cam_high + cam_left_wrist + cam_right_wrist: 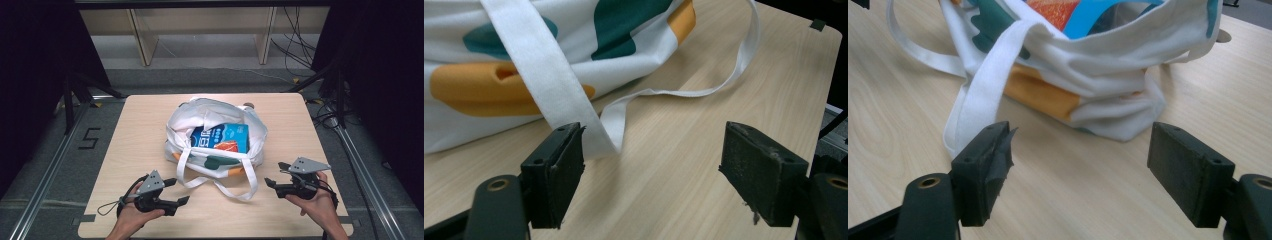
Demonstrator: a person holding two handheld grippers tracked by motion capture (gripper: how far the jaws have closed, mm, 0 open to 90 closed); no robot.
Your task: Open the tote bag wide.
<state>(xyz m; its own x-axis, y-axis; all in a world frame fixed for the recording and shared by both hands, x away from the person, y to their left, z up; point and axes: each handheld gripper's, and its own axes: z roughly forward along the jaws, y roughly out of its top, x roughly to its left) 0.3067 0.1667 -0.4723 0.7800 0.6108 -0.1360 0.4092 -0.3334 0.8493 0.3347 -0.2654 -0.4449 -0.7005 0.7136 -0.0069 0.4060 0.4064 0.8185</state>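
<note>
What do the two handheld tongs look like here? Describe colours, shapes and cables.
Both the left tongs and the right tongs are black, each topped by a grey three-cornered plate. Their jaws end in flat, rectangular black pads. A thin black cable loops from the left one. No sleeves show.

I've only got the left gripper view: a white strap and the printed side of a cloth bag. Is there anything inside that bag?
Observer: Yes. In the high view the tote bag lies open on the table, with a blue packet inside it that has an orange-red picture on its front.
Operator: Okay, and where's my right claw?
Observer: The right claw is open near the bag's front right corner. Its own view shows bare table between its jaws, with nothing gripped.
</note>
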